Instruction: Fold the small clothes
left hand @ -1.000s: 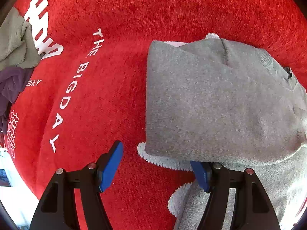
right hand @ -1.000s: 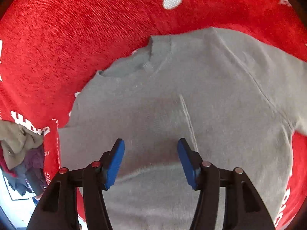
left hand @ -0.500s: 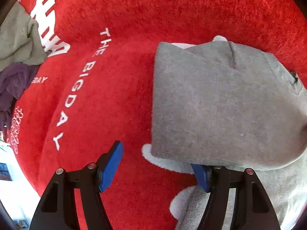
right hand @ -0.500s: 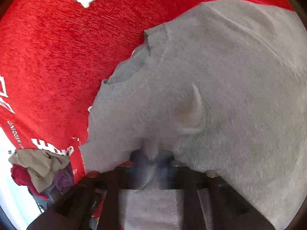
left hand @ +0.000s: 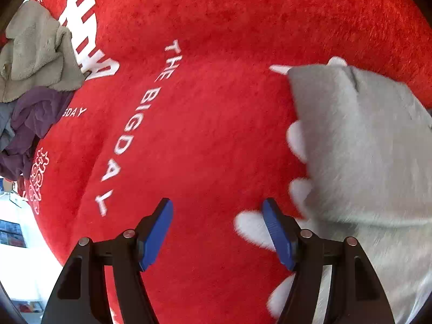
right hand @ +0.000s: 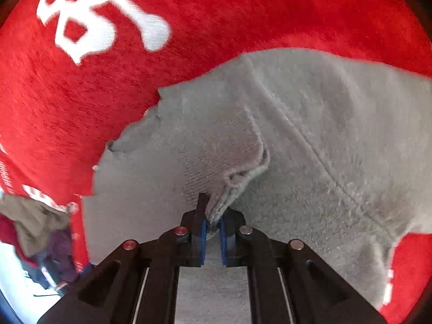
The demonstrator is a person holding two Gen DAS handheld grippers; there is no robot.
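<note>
A small grey knit sweater (right hand: 310, 140) lies on a red cloth with white print (right hand: 81, 94). My right gripper (right hand: 212, 222) is shut on a bunched fold of the sweater, near its ribbed edge, and lifts that fabric off the layer below. In the left wrist view the sweater (left hand: 364, 140) lies at the right with one part folded over. My left gripper (left hand: 217, 232) is open and empty above the red cloth (left hand: 202, 135), its right finger just left of the sweater's edge.
A heap of other clothes, beige and purple, lies at the far left of the red cloth (left hand: 35, 81) and shows at the lower left in the right wrist view (right hand: 35, 229). The cloth's edge and a white floor show at the lower left.
My right gripper came down onto the sweater, shut on a pinch of it and pulled it up. My left gripper slid left, off the sweater's edge, still open.
</note>
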